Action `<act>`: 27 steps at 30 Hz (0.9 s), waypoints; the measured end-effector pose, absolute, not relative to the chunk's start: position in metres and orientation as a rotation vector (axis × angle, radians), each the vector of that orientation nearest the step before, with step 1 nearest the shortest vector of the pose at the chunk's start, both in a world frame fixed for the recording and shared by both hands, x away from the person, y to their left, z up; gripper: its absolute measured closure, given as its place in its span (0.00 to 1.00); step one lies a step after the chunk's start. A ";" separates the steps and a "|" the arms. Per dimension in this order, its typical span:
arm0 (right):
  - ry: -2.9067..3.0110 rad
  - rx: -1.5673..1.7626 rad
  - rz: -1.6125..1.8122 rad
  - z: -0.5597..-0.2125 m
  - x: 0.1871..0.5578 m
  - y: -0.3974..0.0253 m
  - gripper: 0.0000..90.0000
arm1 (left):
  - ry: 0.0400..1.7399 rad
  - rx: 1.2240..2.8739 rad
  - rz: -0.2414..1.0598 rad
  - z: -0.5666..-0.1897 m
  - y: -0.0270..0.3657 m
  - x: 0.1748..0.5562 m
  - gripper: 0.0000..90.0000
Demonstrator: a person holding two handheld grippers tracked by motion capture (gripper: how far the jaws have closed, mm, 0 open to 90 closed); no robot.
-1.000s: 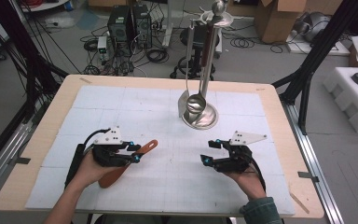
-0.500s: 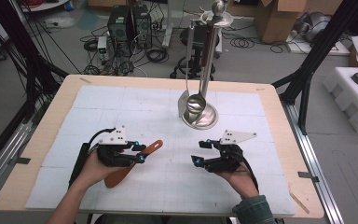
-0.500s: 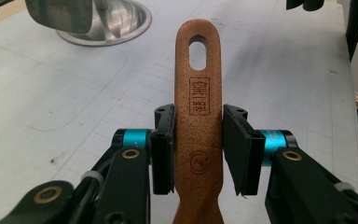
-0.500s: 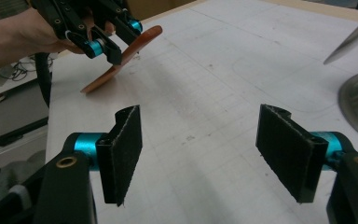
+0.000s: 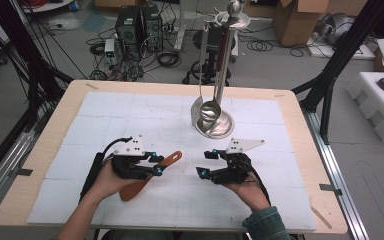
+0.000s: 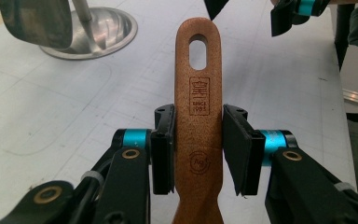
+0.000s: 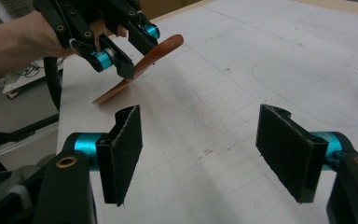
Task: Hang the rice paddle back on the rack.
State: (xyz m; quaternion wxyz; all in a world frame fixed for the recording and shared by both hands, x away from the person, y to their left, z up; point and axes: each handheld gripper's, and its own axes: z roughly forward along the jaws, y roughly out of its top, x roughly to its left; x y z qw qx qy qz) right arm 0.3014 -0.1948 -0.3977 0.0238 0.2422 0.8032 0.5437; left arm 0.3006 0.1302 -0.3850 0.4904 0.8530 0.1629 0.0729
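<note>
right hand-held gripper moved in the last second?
Yes. The right hand-held gripper has shifted left, away from the table's right edge, toward the wooden spatula.

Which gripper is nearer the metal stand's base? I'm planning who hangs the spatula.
Right. The right gripper sits just below the stand's base; the left gripper, shut on the wooden spatula, is farther off, to its lower left.
</note>
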 end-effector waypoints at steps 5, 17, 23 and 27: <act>2.501 0.747 1.693 -0.397 0.302 -0.189 0.35 | 0.379 2.077 0.169 -0.384 0.123 0.301 0.72; 2.538 0.695 1.710 -0.389 0.304 -0.170 0.39 | 0.343 2.077 0.163 -0.380 0.107 0.299 0.73; 2.564 0.676 1.721 -0.389 0.304 -0.164 0.48 | 0.332 2.067 0.156 -0.378 0.102 0.297 0.73; 2.566 0.676 1.736 -0.388 0.305 -0.161 0.53 | 0.315 2.075 0.161 -0.377 0.099 0.296 0.73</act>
